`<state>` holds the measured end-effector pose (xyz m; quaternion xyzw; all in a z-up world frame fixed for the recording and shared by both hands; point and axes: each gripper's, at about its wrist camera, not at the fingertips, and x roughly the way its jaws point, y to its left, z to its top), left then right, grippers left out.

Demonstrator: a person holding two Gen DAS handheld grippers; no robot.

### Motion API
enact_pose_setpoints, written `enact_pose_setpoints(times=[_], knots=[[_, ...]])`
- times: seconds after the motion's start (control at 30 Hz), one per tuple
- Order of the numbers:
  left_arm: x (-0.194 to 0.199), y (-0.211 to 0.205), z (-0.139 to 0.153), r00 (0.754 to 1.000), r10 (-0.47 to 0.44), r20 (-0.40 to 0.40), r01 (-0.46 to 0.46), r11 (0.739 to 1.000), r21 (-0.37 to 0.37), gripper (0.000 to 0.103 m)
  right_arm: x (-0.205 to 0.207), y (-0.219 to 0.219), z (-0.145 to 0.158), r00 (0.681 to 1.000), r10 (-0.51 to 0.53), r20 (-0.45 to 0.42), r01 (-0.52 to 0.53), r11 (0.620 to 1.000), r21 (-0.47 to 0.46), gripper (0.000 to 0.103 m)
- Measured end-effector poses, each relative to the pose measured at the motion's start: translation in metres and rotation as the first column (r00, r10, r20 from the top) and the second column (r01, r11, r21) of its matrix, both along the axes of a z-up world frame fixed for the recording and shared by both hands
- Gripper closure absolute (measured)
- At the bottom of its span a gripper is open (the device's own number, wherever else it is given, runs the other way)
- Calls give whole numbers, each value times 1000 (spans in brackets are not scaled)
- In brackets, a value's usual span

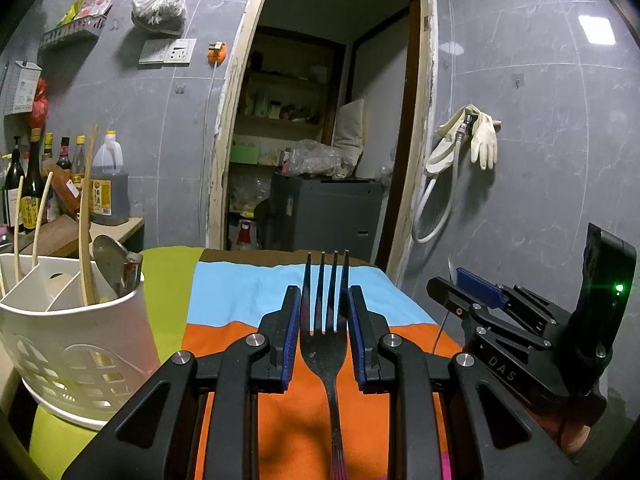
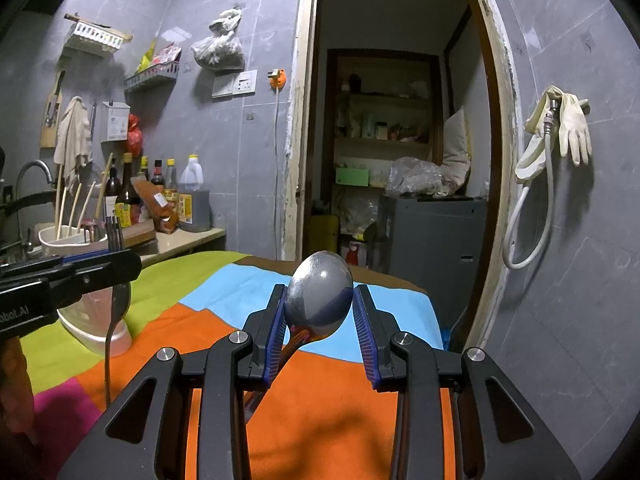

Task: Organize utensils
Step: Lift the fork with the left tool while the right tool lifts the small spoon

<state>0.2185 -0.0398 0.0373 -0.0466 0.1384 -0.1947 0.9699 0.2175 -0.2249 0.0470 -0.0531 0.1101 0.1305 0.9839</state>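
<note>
Your left gripper [image 1: 324, 312] pinches a fork [image 1: 325, 344] by its head, tines forward, above the striped cloth [image 1: 248, 292]. Your right gripper [image 2: 319, 312] clamps a spoon [image 2: 319, 300] by the bowl over the same cloth. White caddy [image 1: 80, 344] stands just left, holding chopsticks and a spoon.

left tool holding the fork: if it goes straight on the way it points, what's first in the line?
Likely nothing close: the left tool with the fork points over the patchwork cloth toward the open doorway. The white caddy sits off left. Depth unclear.
</note>
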Motion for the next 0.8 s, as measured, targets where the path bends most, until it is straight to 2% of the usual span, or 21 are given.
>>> enact_pose_setpoints(times=[0.8], knots=[[-7, -2, 4, 1000, 0, 28, 0, 1000, -6, 84, 0, 0, 0, 1000, -1, 1, 1, 1000, 1, 72]])
